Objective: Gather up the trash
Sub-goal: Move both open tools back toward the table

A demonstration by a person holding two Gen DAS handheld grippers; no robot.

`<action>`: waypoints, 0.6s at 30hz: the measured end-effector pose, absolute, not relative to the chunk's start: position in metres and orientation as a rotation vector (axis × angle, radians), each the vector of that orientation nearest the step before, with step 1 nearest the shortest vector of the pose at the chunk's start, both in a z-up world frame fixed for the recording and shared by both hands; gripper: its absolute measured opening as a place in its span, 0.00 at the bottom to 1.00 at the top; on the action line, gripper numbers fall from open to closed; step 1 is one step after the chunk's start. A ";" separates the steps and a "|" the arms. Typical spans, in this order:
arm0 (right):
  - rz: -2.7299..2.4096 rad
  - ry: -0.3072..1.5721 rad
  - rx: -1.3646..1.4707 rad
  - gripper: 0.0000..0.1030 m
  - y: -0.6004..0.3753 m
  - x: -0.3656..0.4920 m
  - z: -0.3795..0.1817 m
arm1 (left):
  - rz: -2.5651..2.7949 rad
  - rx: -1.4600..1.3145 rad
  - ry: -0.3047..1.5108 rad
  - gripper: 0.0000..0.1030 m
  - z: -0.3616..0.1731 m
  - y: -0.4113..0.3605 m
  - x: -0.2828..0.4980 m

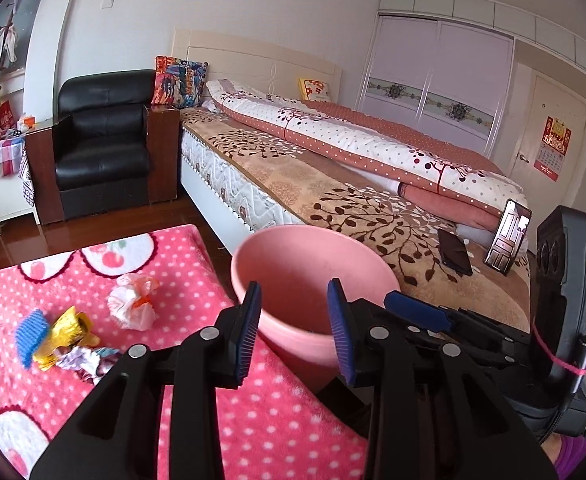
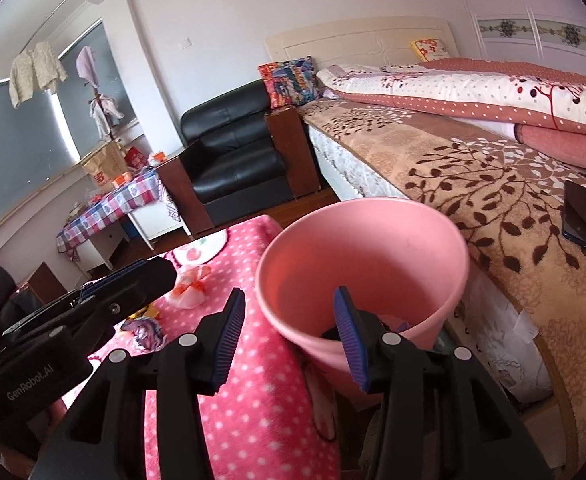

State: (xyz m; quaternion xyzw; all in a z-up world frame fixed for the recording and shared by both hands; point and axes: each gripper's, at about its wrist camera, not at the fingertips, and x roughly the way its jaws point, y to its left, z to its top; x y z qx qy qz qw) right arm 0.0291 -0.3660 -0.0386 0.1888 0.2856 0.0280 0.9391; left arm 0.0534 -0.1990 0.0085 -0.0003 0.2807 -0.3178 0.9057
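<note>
We hold both the left hand-held gripper (image 1: 295,320) and the right hand-held gripper (image 2: 289,332) spread and empty over the pink bin (image 1: 293,264), which stands between counter and bed, ready for the crumpled trash (image 1: 133,302) lying on the pink polka-dot counter (image 1: 277,420) to its left

Smooth matt plastic pink bin (image 2: 373,240); fluffy dotted fleece cover on the table (image 1: 229,432); glossy black leather armchair (image 1: 105,140); shiny gold foil wrapper (image 1: 67,330).
</note>
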 end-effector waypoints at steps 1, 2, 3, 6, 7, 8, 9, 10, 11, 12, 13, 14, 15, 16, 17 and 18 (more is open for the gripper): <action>0.067 0.582 0.381 0.45 -0.362 0.028 -0.038 | -0.652 -0.001 0.576 0.33 0.009 -0.194 0.051; 0.080 0.581 0.378 0.46 -0.357 0.028 -0.037 | -0.644 -0.002 0.571 0.33 0.009 -0.189 0.050; 0.095 0.580 0.374 0.47 -0.350 0.028 -0.035 | -0.636 -0.004 0.567 0.33 0.010 -0.182 0.048; 0.136 0.580 0.353 0.48 -0.331 0.029 -0.032 | -0.601 -0.016 0.562 0.33 0.012 -0.161 0.045; 0.144 0.581 0.344 0.48 -0.325 0.029 -0.031 | -0.584 -0.018 0.559 0.33 0.013 -0.152 0.044; 0.157 0.583 0.336 0.48 -0.318 0.029 -0.030 | -0.564 -0.016 0.555 0.33 0.014 -0.143 0.044; 0.170 0.585 0.331 0.48 -0.312 0.030 -0.030 | -0.549 -0.013 0.552 0.33 0.014 -0.136 0.043; 0.184 0.588 0.324 0.49 -0.305 0.030 -0.030 | -0.530 -0.010 0.547 0.33 0.015 -0.127 0.043; 0.195 0.589 0.315 0.49 -0.299 0.030 -0.029 | -0.512 -0.009 0.543 0.33 0.015 -0.119 0.042; 0.205 0.591 0.308 0.50 -0.293 0.031 -0.029 | -0.487 -0.008 0.538 0.33 0.015 -0.108 0.043; 0.218 0.596 0.300 0.50 -0.286 0.032 -0.030 | -0.469 -0.011 0.537 0.33 0.015 -0.100 0.043; 0.229 0.602 0.295 0.51 -0.281 0.033 -0.030 | -0.452 -0.016 0.537 0.33 0.015 -0.092 0.043; 0.238 0.607 0.290 0.51 -0.275 0.033 -0.031 | -0.430 -0.025 0.541 0.33 0.013 -0.083 0.045; 0.249 0.613 0.282 0.52 -0.269 0.034 -0.032 | -0.410 -0.033 0.545 0.33 0.012 -0.074 0.046; 0.258 0.619 0.274 0.52 -0.265 0.035 -0.033 | -0.391 -0.042 0.548 0.33 0.010 -0.066 0.047; 0.268 0.625 0.265 0.52 -0.260 0.036 -0.034 | -0.366 -0.051 0.554 0.33 0.007 -0.057 0.050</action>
